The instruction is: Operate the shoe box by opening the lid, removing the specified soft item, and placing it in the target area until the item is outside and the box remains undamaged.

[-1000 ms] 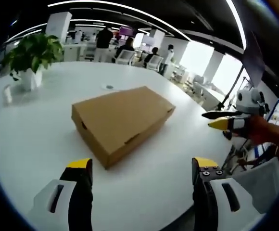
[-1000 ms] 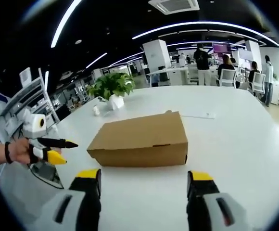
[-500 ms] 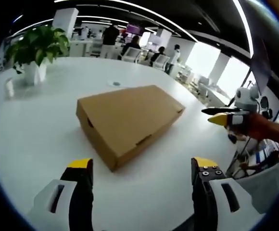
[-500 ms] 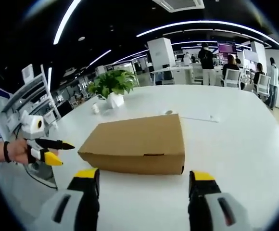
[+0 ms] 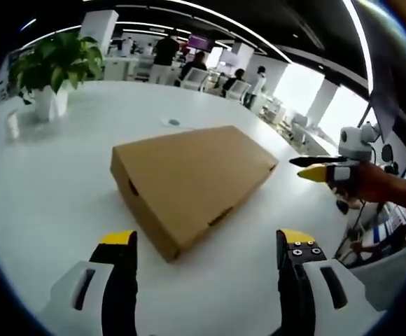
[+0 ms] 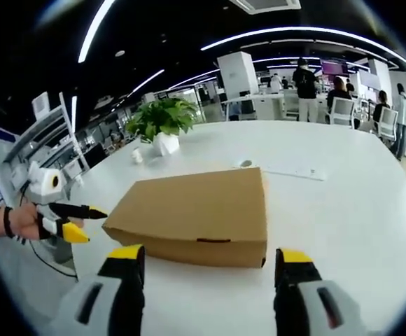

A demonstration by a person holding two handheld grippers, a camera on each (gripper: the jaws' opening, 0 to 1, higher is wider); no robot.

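White round worktop. Closed cardboard shoe box at centre, lying flat. Potted plant toward 10 o'clock; small disc at 12.

Bright ceiling strip lights and blown-out windows illuminate the glossy white bench evenly, leaving soft shadows beside the shoe box, with heavy fisheye bending toward the edges.

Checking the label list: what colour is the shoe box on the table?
Plain brown cardboard; the shoe box shows best in the right gripper view, lid shut.
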